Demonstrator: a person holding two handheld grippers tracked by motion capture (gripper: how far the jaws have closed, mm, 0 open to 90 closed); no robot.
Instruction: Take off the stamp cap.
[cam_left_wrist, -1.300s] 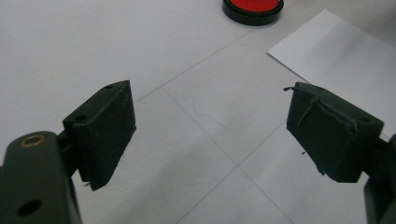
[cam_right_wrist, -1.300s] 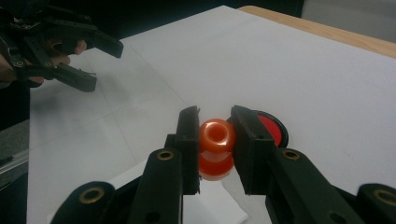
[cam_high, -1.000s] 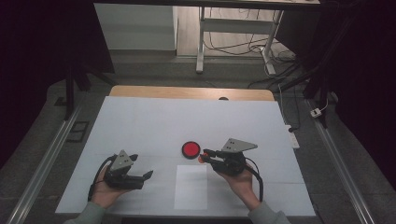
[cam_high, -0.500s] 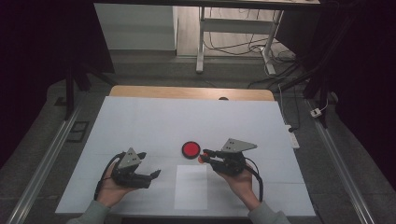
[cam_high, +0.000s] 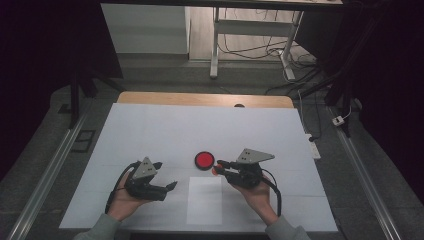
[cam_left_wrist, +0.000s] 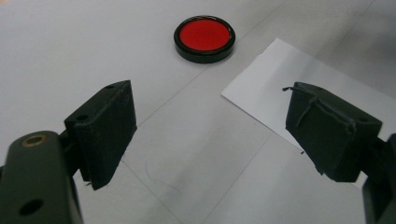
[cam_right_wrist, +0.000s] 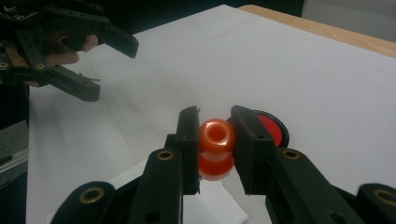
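Left tongs (cam_high: 167, 186): apart, empty, shifted nearer the red lid (cam_high: 204, 160). Right tongs (cam_right_wrist: 215, 142): unmoved, clamped on orange knob (cam_right_wrist: 216, 147). Judgement: left approaching to assist.

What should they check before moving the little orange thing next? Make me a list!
1. Orange piece clamped in the right gripper: ok, a pad presses on each side.
2. Left gripper free to help: ok, jaws wide open with nothing between them.
3. Red disc with black rim reachable: ok, it lies flat just beyond the orange piece.
4. White paper sheet lying flat: ok, on the table between the two hands.
5. Two grippers apart: ok, there is a gap between them in the high view.
6. Whether the orange piece rests on the table: cannot tell.
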